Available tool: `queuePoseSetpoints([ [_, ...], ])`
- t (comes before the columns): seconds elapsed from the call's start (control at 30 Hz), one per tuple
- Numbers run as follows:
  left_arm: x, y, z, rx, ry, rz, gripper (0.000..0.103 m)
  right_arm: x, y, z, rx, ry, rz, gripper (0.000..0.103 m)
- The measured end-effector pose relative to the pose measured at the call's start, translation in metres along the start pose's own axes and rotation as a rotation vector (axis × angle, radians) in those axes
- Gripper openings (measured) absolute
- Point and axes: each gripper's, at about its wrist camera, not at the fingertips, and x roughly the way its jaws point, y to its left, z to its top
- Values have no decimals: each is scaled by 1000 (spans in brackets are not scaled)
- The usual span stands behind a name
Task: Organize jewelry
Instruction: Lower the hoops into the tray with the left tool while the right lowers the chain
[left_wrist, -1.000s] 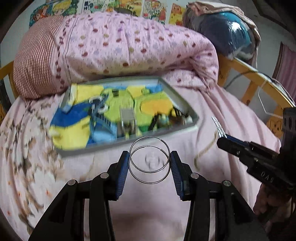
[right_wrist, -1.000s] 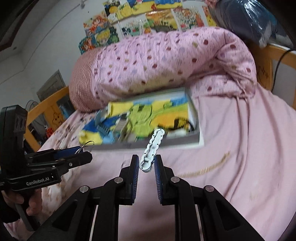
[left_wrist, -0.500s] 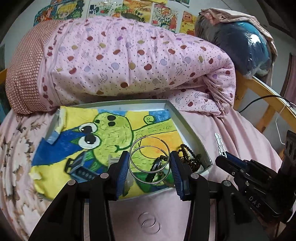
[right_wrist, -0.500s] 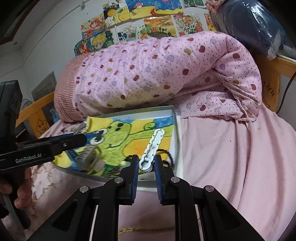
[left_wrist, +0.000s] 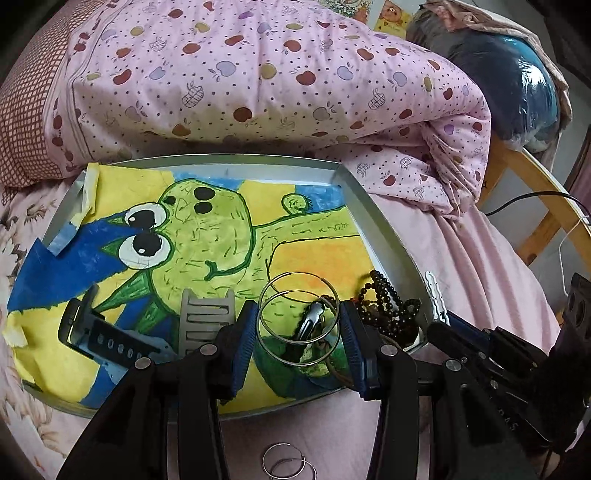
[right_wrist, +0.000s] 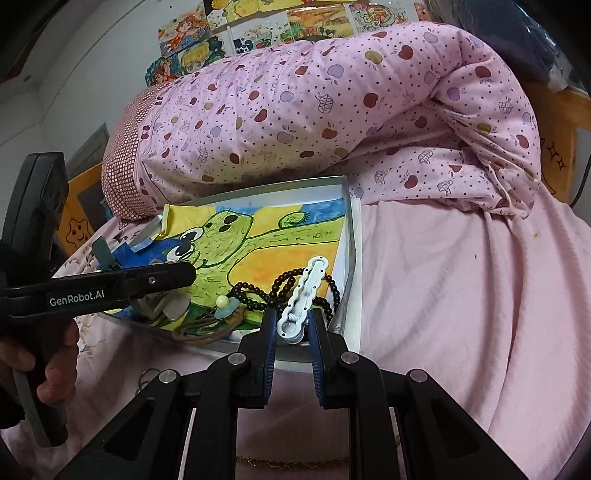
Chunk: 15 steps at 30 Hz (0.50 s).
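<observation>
Hovering over the near right of the tray (left_wrist: 354, 192), hoop earrings (left_wrist: 297, 317) and a white hair clip (right_wrist: 303, 299) are gripped by left and right jaws, release judged next.

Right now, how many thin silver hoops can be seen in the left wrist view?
4. Two large hoops overlap between the left tool's fingers, above the tray. Two small hoops lie on the pink sheet below it. Others may be hidden.
</observation>
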Motion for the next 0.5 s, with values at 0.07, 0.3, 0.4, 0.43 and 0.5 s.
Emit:
queuePoseSetpoints([
  [0.07,0,1,0,-2,2,-3,39,2,-1,0,9,8,1,16],
  [0.3,1,0,1,-15,8,-1,40,4,0,1,9,13,-6,17],
  [0.4,2,2,1,-34,11,-12,40,4,-1,1,11,15,-5,17],
  [0.43,2,3,1,-39,14,-15,40,4,0,1,11,14,-8,18],
  [0.5,1,4,3,-45,17,-10,44,3,0,2,8,13,-17,23],
])
